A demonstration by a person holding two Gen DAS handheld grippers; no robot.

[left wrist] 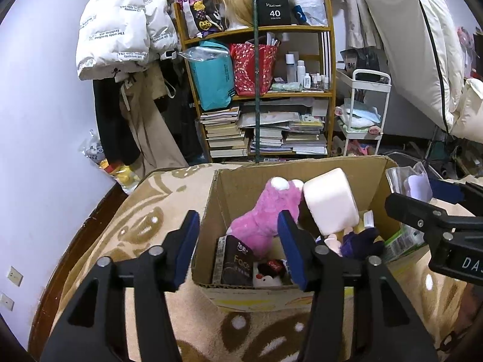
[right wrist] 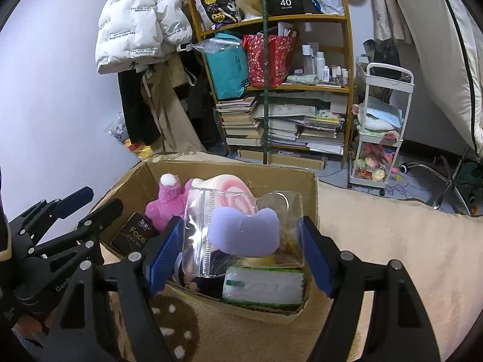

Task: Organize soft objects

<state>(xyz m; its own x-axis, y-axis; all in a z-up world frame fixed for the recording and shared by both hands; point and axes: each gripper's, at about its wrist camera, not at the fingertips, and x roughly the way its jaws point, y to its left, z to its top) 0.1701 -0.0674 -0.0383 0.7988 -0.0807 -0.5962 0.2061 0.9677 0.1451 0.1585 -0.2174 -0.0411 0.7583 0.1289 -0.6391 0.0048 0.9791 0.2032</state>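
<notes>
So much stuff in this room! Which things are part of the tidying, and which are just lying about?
Part of the job:
- cardboard box
- pink plush
- clear pouch in the right claw

Just lying about:
- bookshelf
- white jacket
- white cart

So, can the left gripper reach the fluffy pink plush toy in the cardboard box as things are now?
Probably yes. The left gripper is open and empty just above the cardboard box, and the pink plush toy lies uncovered on top; only the white foam block leans against it.
</notes>
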